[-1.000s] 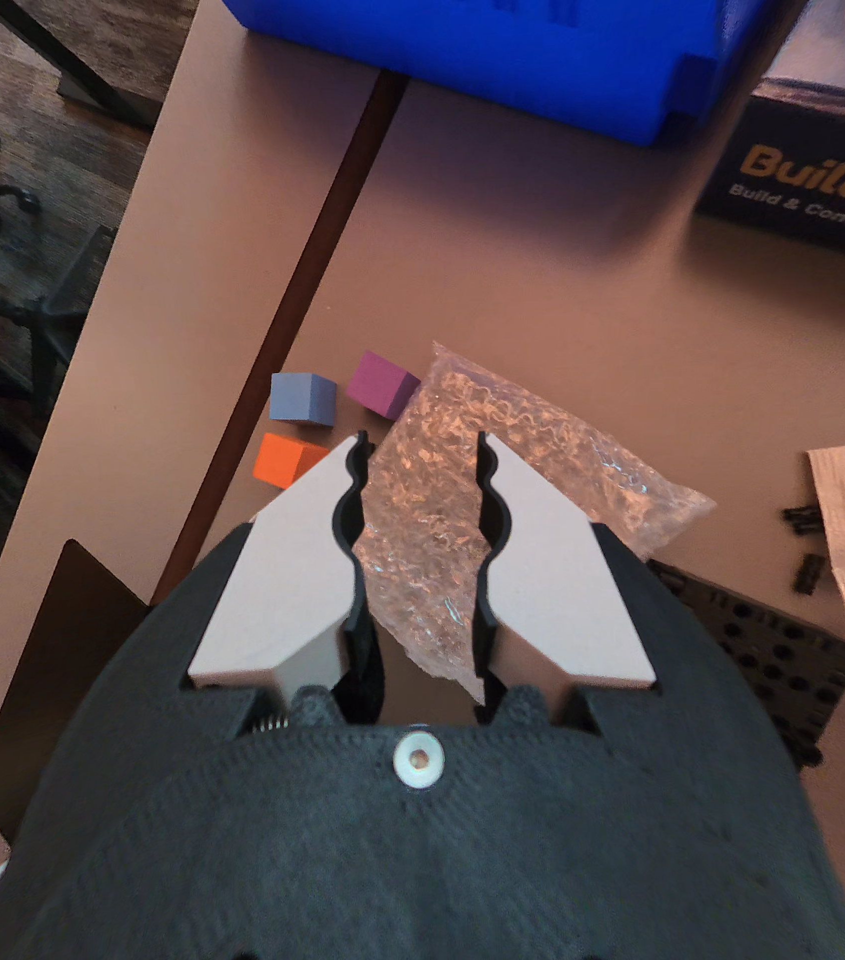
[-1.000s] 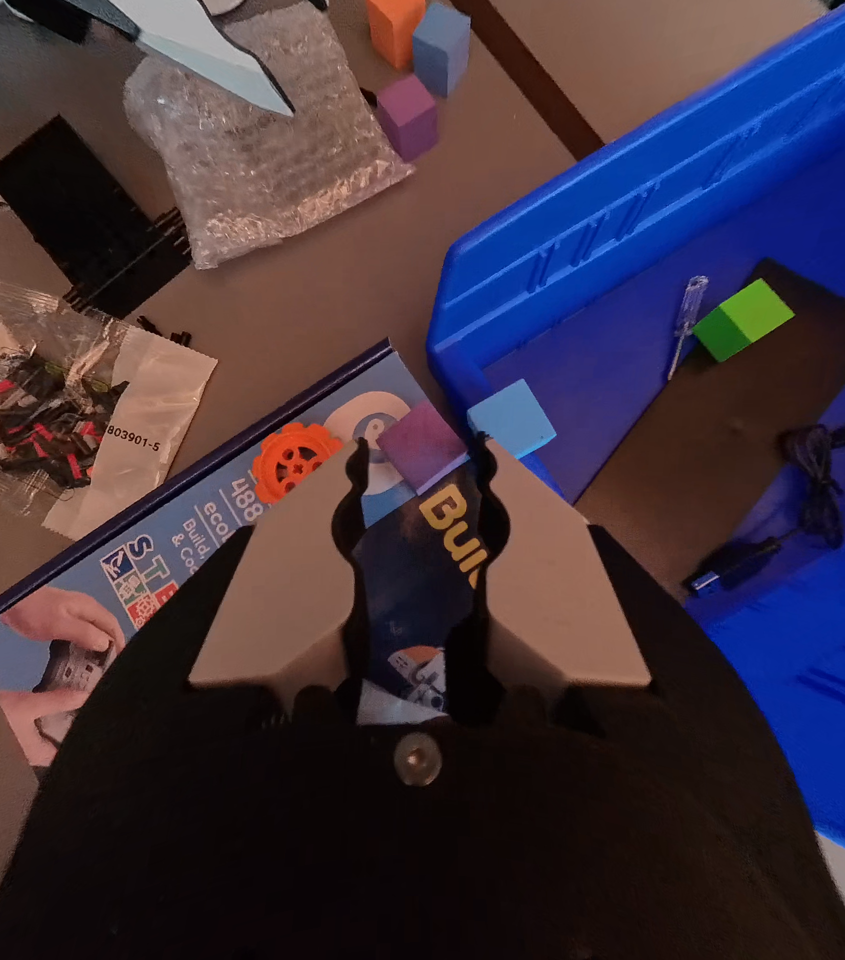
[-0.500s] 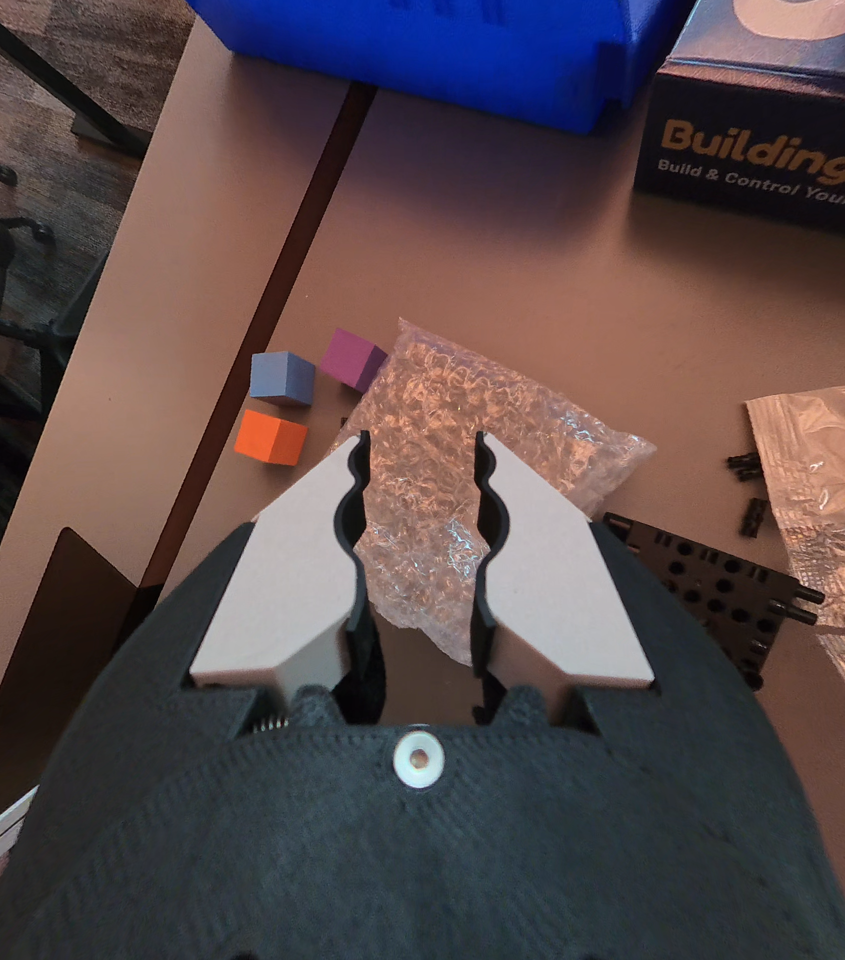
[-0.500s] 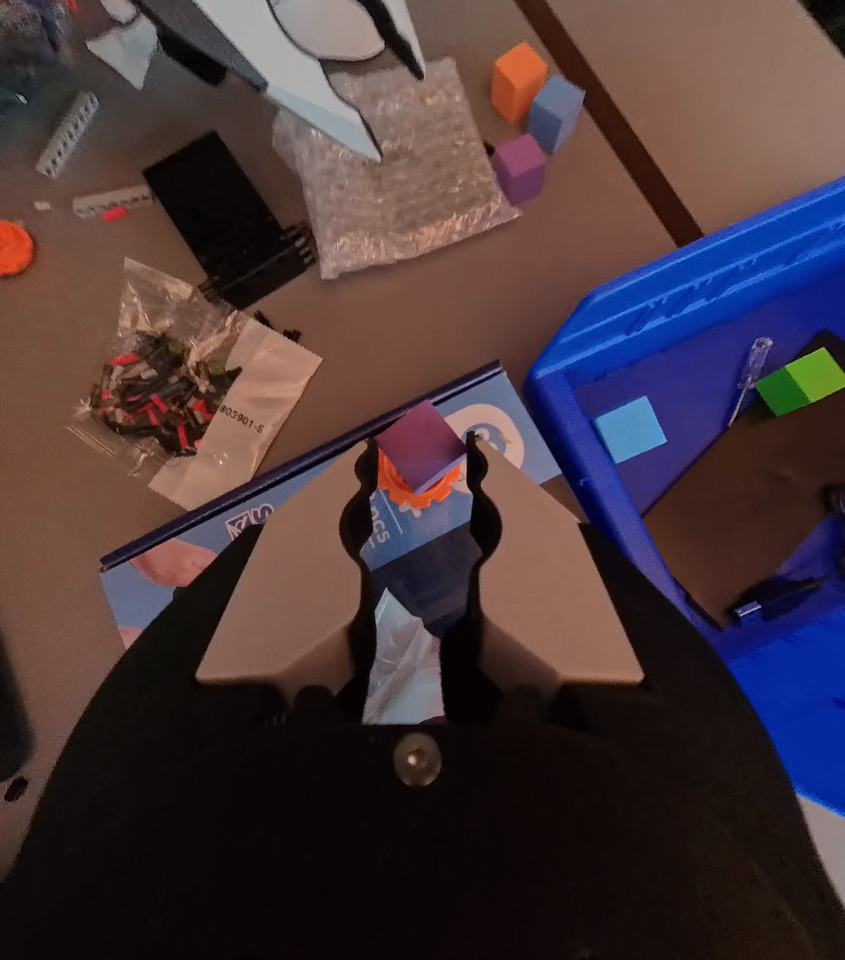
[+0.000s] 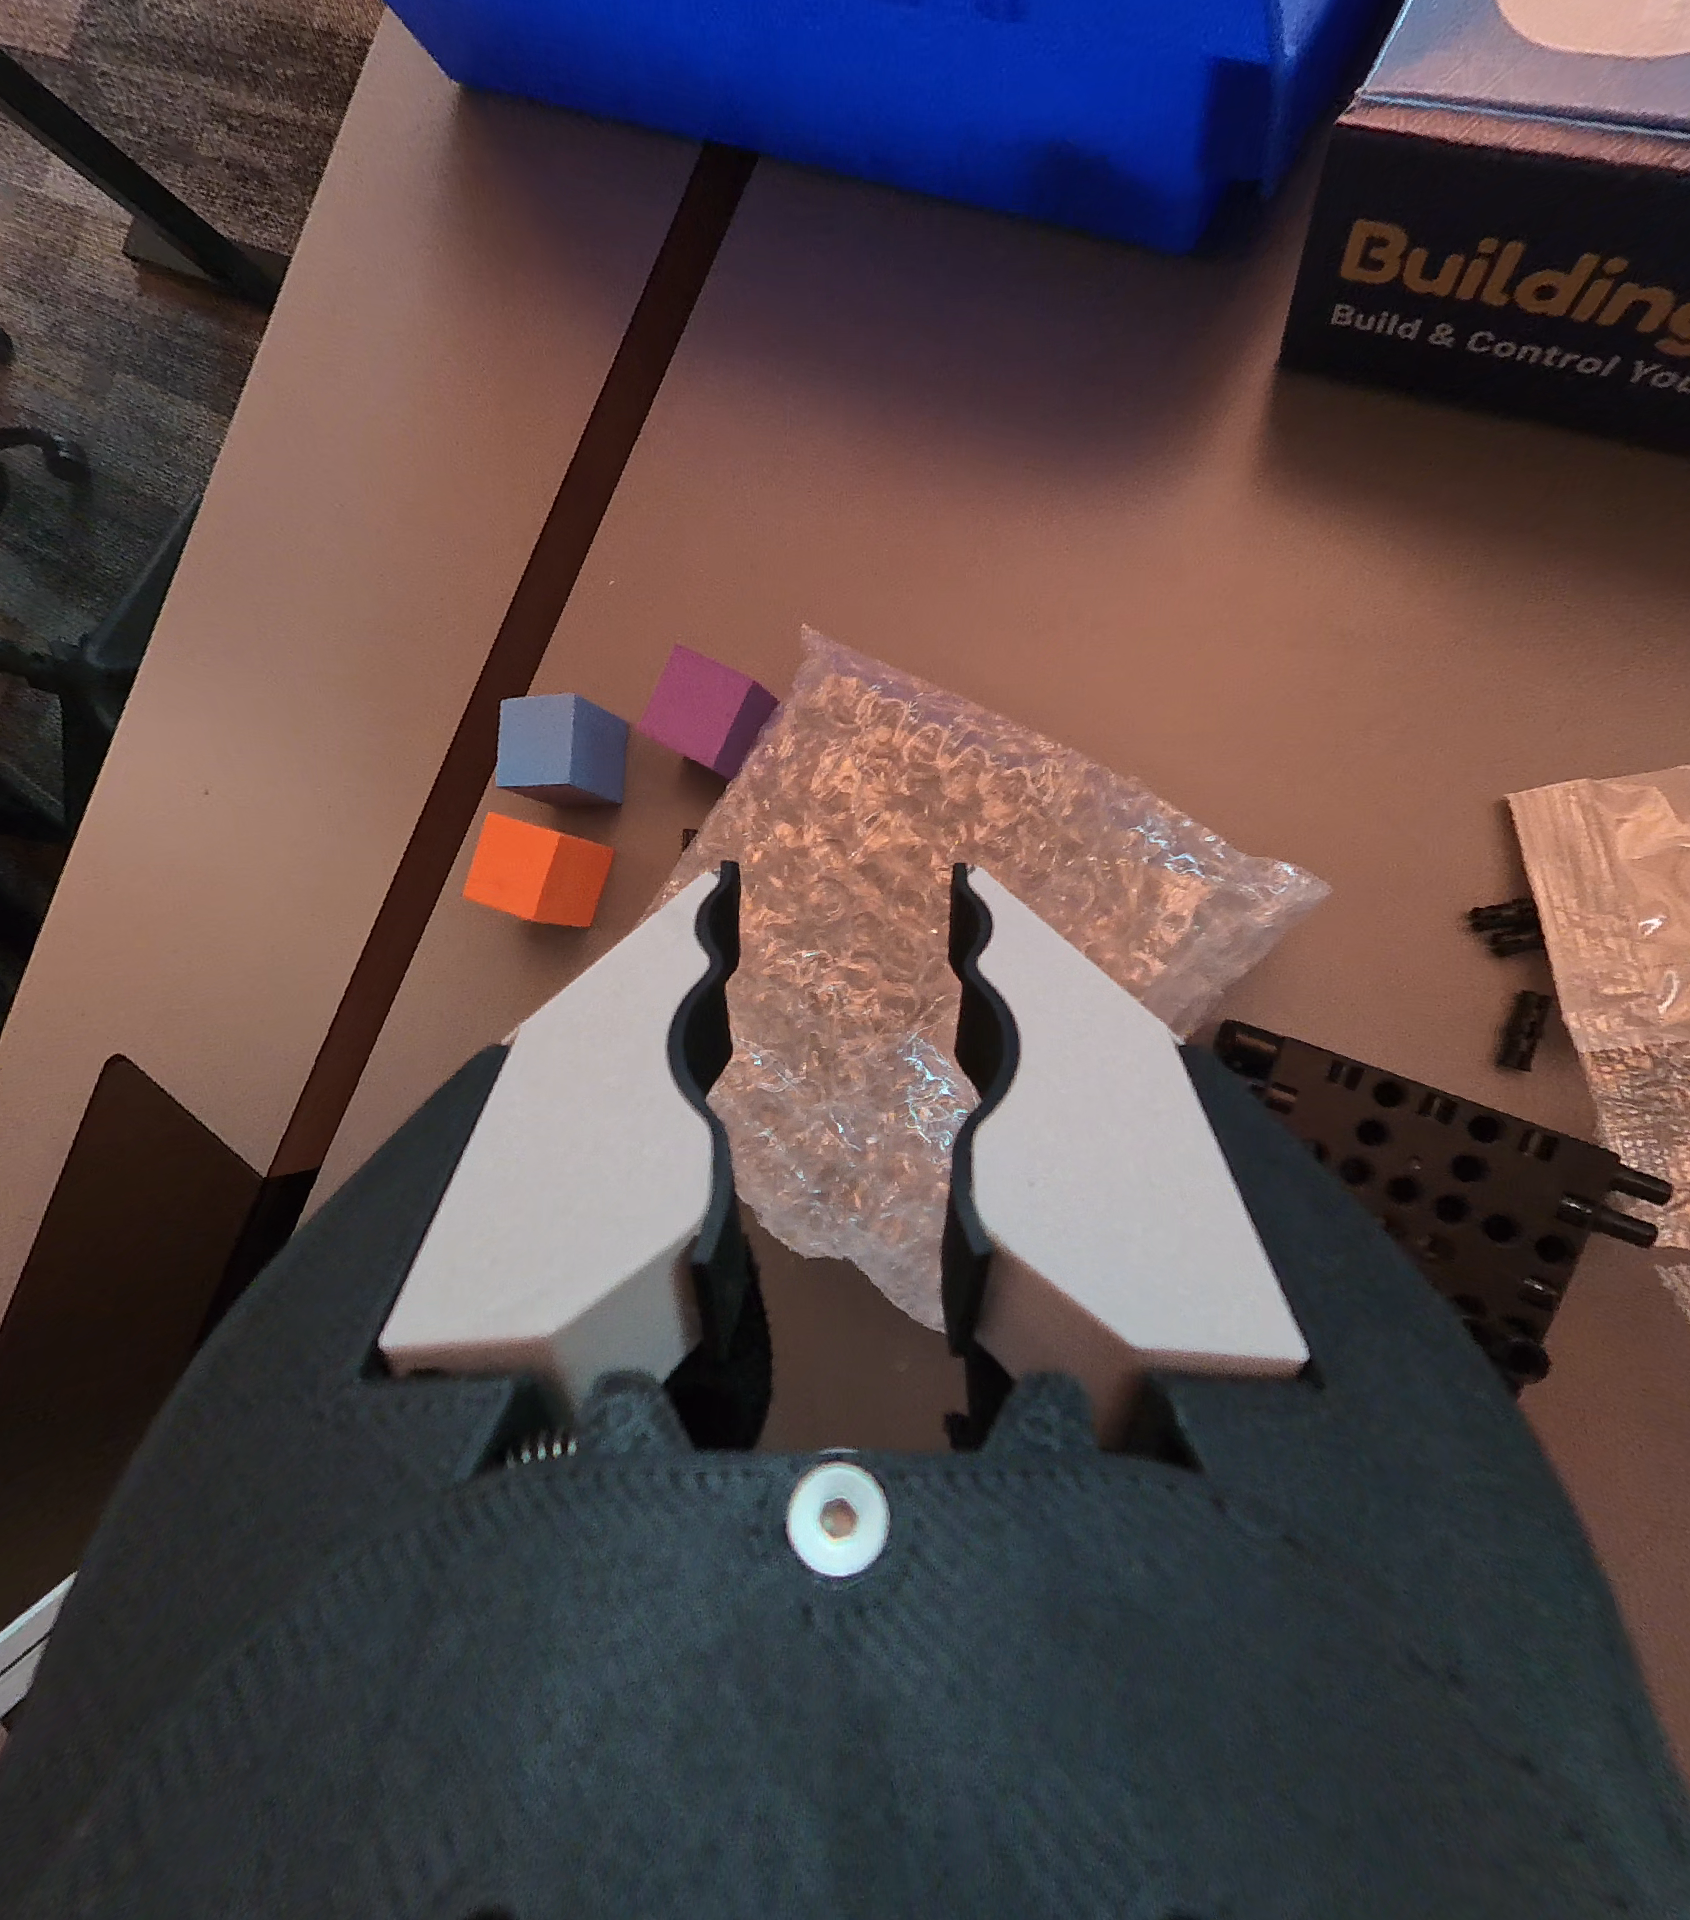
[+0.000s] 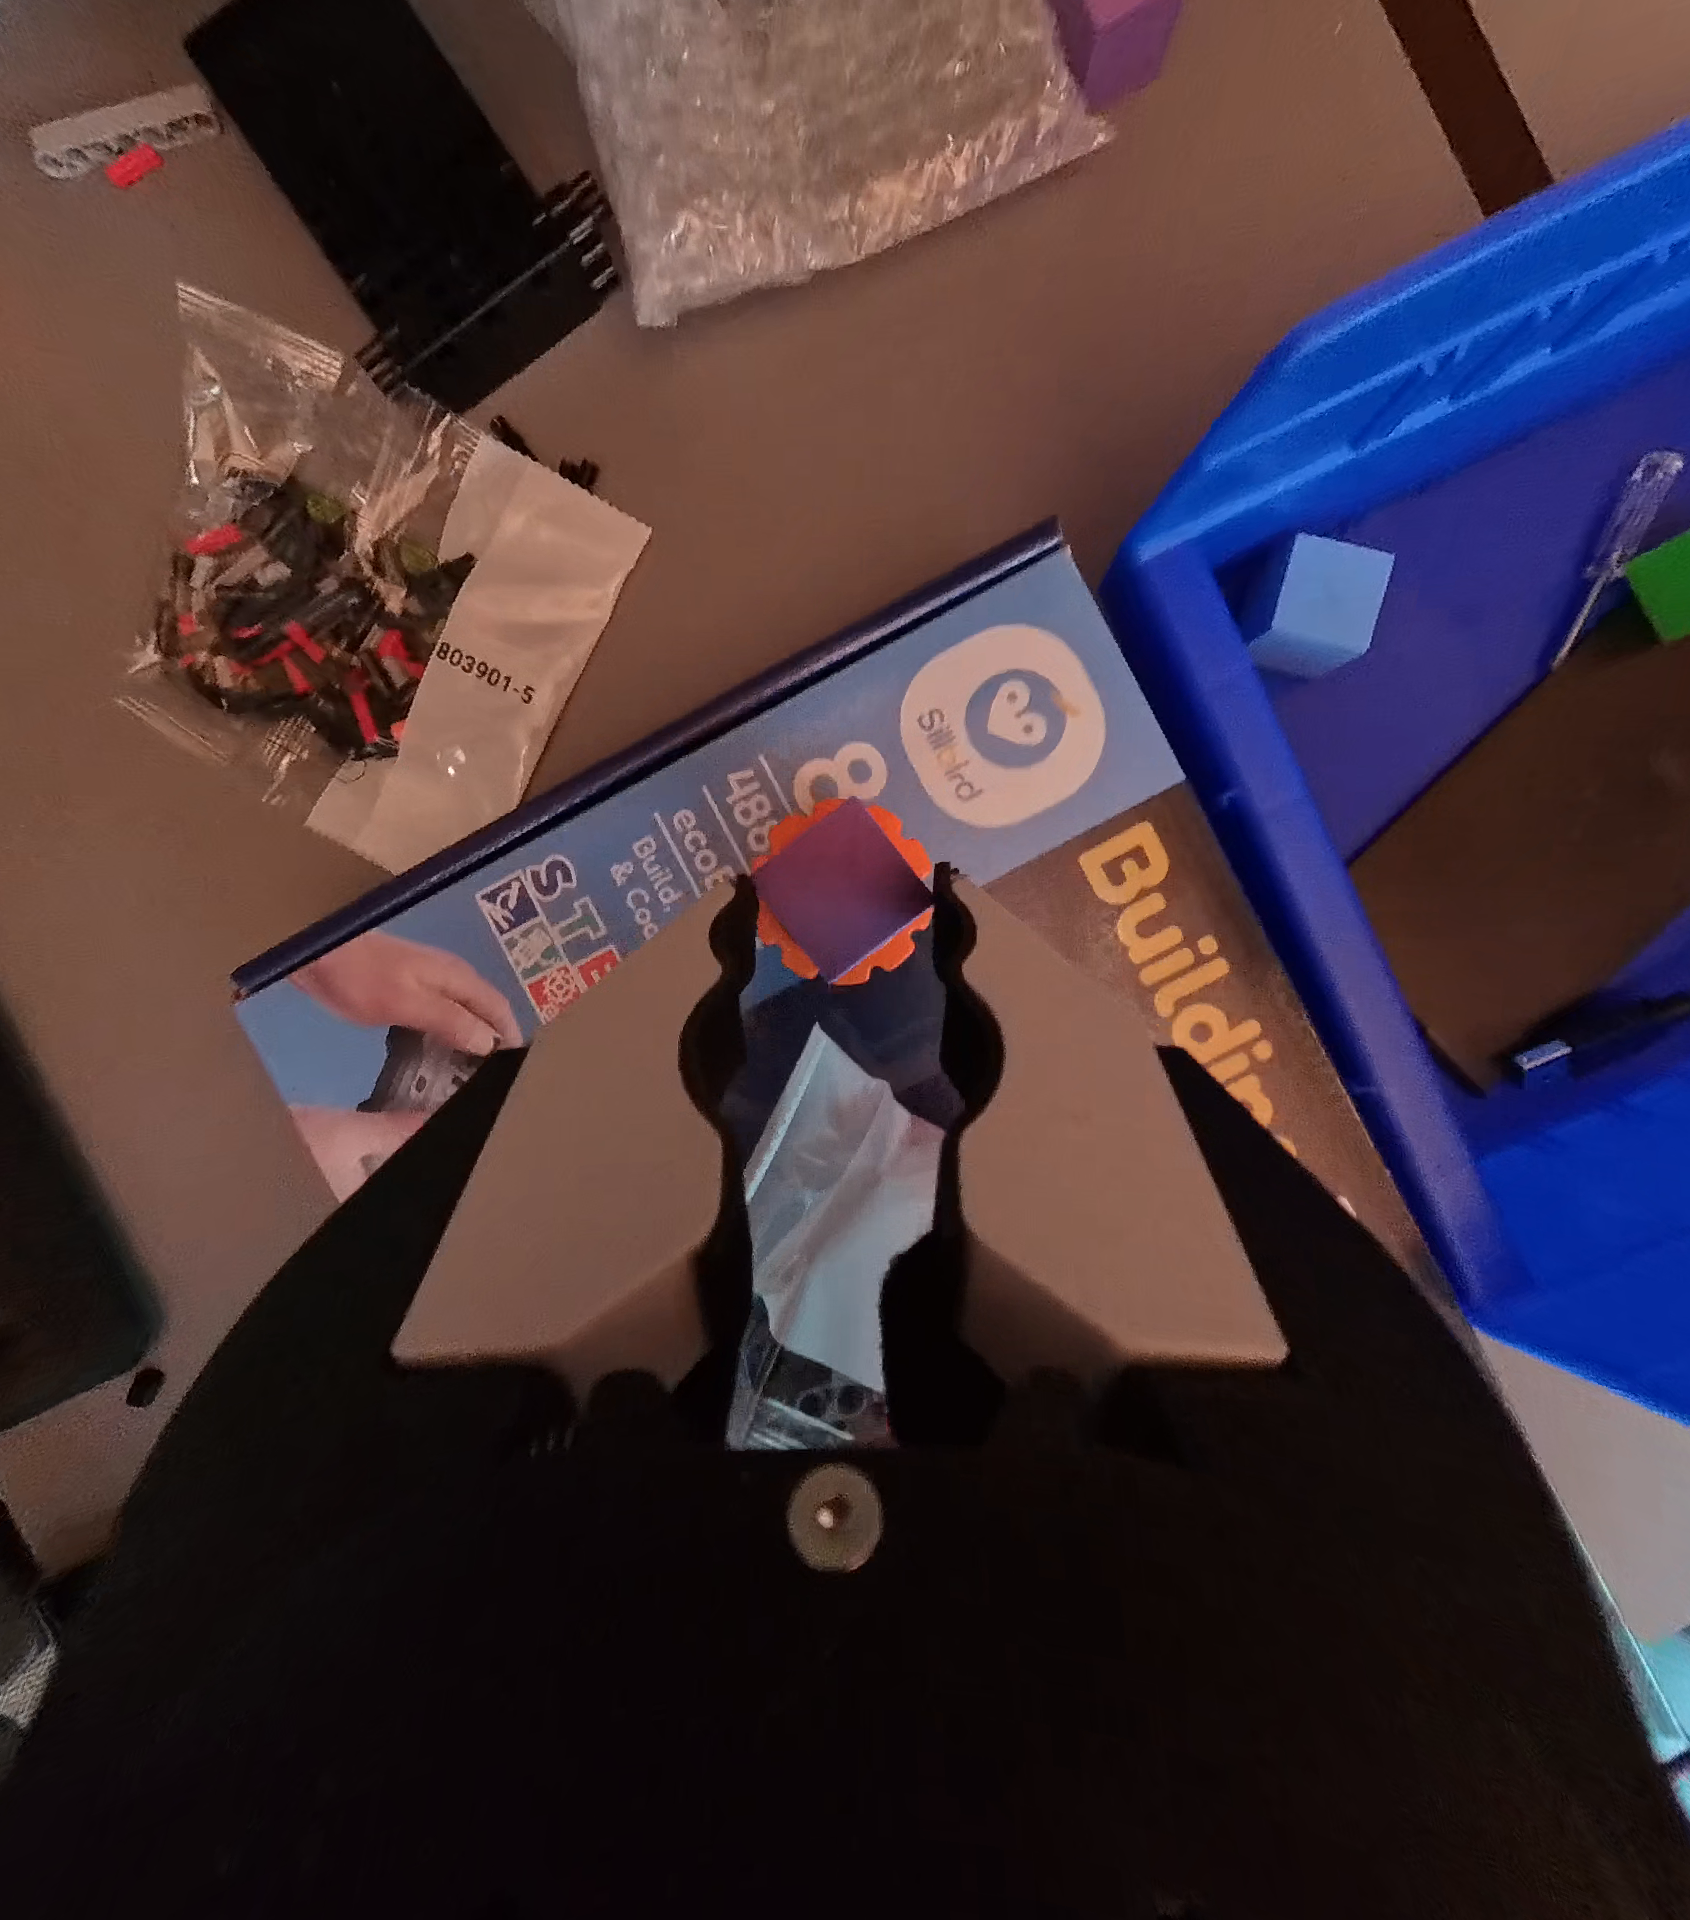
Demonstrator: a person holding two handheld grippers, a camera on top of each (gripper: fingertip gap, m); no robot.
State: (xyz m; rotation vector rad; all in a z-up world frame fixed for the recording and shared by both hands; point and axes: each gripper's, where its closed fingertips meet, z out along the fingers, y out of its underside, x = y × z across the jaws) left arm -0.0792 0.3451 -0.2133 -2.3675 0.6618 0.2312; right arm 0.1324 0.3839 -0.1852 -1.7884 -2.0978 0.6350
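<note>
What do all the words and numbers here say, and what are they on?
I won't copy writing out; these things bear it.
Dark blue box: gold and white lettering on side and lid.
Clear parts bag: printed number on its white label.
Purple cube in the right gripper, blue bin: none visible.

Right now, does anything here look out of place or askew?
Only one thing: a purple cube sits on an orange gear atop the printed box, between the right hand-held gripper tips; contact unclear.
</note>
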